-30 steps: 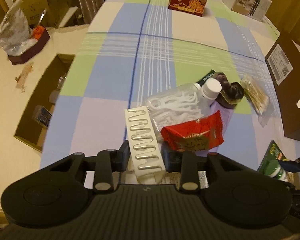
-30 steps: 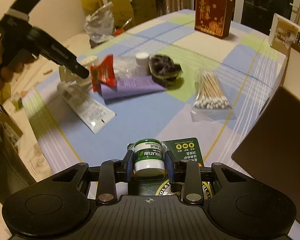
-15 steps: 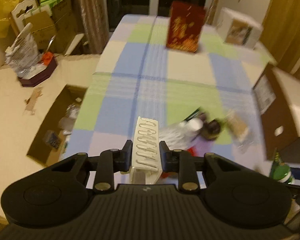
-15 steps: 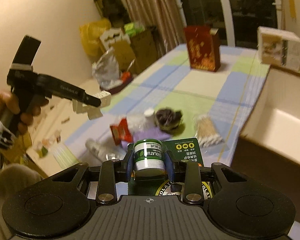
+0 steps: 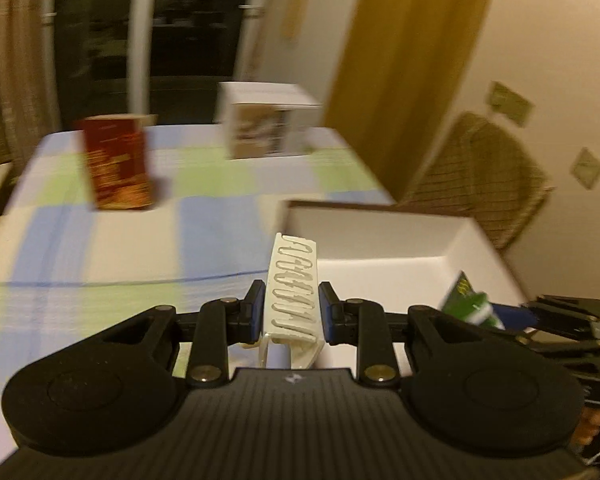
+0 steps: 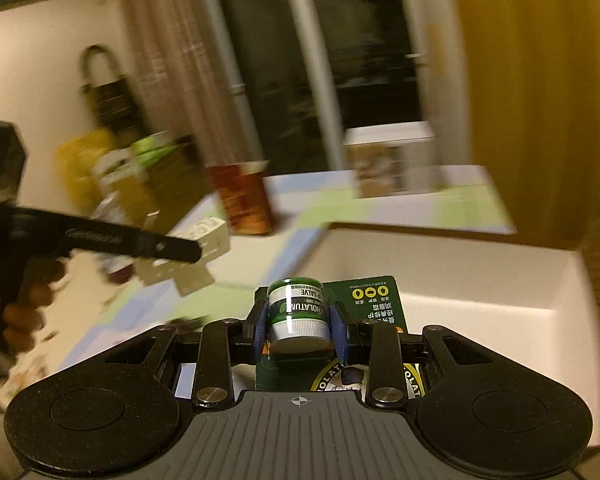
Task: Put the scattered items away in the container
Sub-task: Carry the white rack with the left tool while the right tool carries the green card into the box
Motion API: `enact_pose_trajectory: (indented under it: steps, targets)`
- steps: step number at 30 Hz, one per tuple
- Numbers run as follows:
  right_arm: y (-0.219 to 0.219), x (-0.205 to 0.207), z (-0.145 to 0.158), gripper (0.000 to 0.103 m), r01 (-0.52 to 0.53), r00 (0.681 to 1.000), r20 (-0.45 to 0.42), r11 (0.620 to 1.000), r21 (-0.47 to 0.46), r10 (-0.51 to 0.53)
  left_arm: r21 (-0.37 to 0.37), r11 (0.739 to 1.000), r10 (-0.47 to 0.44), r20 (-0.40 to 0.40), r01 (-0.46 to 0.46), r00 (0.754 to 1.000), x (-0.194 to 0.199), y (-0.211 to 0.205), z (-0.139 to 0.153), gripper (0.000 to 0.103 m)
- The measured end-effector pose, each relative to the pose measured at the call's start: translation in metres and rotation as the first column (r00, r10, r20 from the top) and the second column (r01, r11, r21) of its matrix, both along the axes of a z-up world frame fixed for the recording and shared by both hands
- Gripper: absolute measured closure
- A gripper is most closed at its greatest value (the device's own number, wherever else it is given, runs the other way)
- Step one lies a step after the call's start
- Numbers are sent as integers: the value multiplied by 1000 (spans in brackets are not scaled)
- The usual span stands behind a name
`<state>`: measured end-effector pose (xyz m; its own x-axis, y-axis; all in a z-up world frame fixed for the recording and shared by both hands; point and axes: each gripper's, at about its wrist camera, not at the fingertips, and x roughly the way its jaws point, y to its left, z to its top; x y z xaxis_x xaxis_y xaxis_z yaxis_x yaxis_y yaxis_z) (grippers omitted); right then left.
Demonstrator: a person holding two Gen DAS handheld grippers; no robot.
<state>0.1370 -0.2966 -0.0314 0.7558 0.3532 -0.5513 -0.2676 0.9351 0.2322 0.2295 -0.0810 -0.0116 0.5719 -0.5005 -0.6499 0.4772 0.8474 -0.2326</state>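
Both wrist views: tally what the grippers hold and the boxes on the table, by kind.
White clip strip held by left gripper: 1
Green salve jar on its card held by right gripper: 1
Open white-lined container: 1
Red box: 1
White box: 1
Total: 5

A checked tablecloth (image 5: 112, 240) carries a red box (image 5: 116, 164), a white carton (image 5: 264, 124) and the open container (image 5: 380, 236).
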Motion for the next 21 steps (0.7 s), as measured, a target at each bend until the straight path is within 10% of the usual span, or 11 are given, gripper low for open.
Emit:
enact_pose_trajectory:
  steps: [11, 21]
  targets:
    - [-86, 60, -44, 67, 186, 968, -180, 982, 34, -177, 28, 995, -95, -138, 100, 986, 33, -140, -56, 80]
    - [-115, 99, -86, 67, 230, 905, -361, 973, -33, -227, 166, 985, -13, -238, 54, 971, 57, -159, -116, 80]
